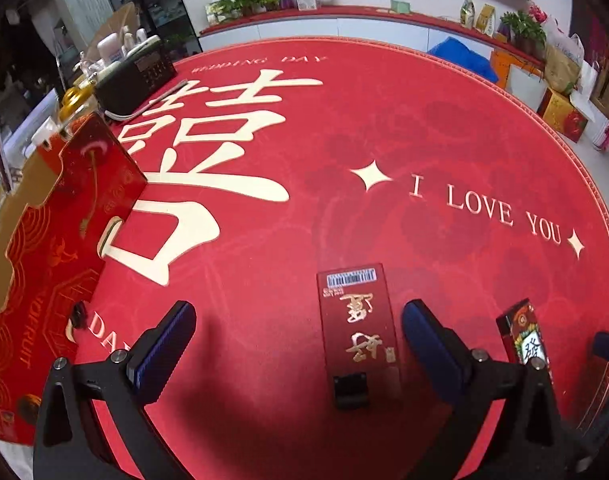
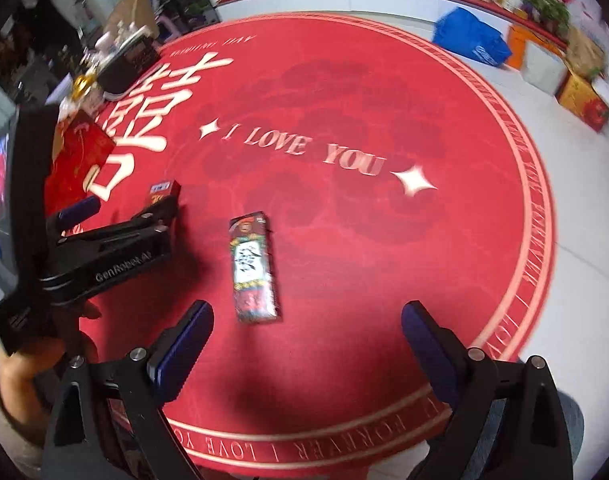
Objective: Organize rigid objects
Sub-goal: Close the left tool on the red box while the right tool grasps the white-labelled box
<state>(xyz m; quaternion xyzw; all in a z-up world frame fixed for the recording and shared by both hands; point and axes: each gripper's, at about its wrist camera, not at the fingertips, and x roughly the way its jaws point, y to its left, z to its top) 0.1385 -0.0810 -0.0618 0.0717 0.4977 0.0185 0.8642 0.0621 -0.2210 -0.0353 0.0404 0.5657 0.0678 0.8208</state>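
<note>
A slim red box with gold characters [image 1: 356,320] lies flat on the round red mat [image 1: 384,140], between the fingers of my open left gripper [image 1: 300,332] and nearer its right finger. A slim patterned box [image 1: 524,336] lies further right. In the right wrist view this patterned box [image 2: 254,268] lies just ahead of my open right gripper [image 2: 306,328], nothing between its pads. To its left the left gripper [image 2: 124,204] straddles the red box [image 2: 162,192], which it partly hides. A tall, open red gift box [image 1: 64,220] stands at the mat's left edge.
A black radio-like device [image 1: 136,76], a gold-lidded jar [image 1: 78,96] and bottles crowd the far left. A blue bag [image 2: 468,36] and cartons [image 2: 584,100] sit beyond the mat on pale floor. A hand [image 2: 24,360] holds the left gripper.
</note>
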